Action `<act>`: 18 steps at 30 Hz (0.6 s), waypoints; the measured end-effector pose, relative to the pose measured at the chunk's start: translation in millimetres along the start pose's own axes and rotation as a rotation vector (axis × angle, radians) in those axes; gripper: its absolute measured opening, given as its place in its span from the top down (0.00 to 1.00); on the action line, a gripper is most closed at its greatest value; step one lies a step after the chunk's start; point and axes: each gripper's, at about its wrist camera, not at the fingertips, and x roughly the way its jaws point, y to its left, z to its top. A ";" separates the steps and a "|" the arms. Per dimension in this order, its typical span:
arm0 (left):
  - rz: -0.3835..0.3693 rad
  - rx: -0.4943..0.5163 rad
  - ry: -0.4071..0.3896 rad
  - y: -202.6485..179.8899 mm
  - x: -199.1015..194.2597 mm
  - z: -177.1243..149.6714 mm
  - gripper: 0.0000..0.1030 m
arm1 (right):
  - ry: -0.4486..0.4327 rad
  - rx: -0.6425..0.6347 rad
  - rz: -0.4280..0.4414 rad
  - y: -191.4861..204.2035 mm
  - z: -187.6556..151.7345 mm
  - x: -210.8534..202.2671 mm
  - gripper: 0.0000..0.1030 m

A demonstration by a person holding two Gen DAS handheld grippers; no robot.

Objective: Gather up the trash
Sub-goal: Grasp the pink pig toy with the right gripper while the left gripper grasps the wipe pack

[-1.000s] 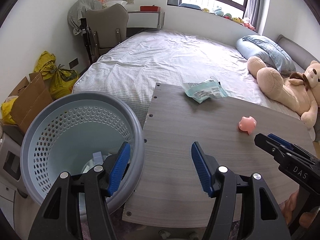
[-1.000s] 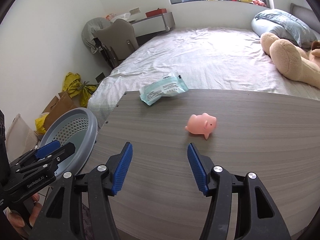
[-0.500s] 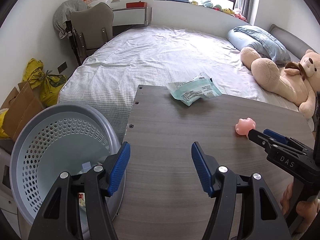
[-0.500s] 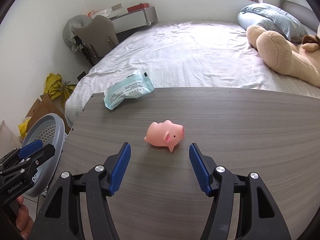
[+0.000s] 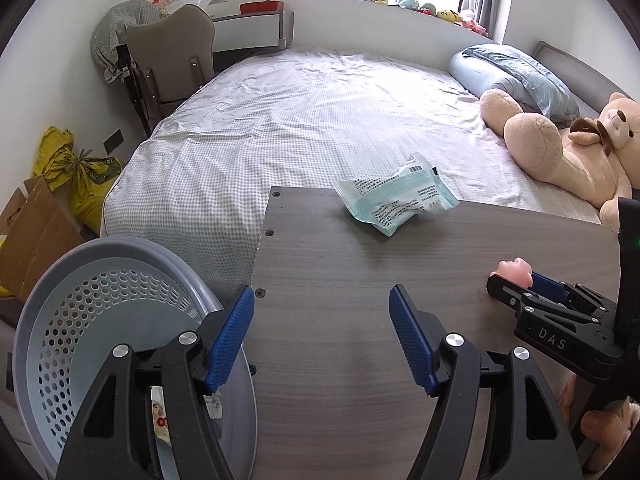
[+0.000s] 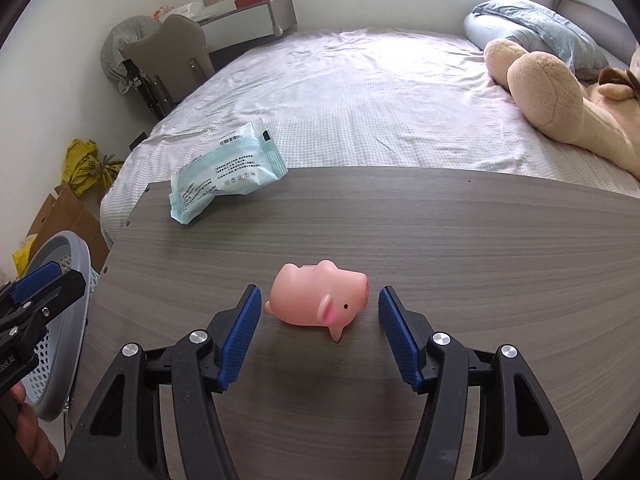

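Pig toy [image 6: 318, 300] sits low centre between your right gripper [image 6: 316, 332] fingers' parted, untouching pads: close squarely; left gripper [image 5: 322, 338] hangs open, empty.

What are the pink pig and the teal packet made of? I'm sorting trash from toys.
Pink pig: likely soft rubber or vinyl, its skin smooth and matte with moulded edges. Teal packet: thin plastic film, judging by its glossy creases, printed text and barcode.
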 end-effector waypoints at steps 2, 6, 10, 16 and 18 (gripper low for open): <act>0.001 0.011 0.000 1.0 2.2 3.3 0.34 | -0.006 -0.003 -0.006 0.6 1.6 0.6 0.42; -0.033 0.034 0.014 3.0 8.0 11.8 0.33 | -0.008 0.002 -0.001 1.7 2.8 1.2 0.50; -0.030 0.093 0.014 -0.4 11.6 23.6 0.33 | -0.005 0.004 0.014 2.9 3.8 -0.3 0.51; -0.047 0.188 -0.011 -10.8 15.5 46.9 0.31 | -0.004 0.039 0.051 -8.8 6.9 -15.3 0.51; -0.067 0.237 -0.002 -18.5 20.5 55.1 0.30 | -0.006 0.050 0.048 -16.4 7.0 -22.3 0.51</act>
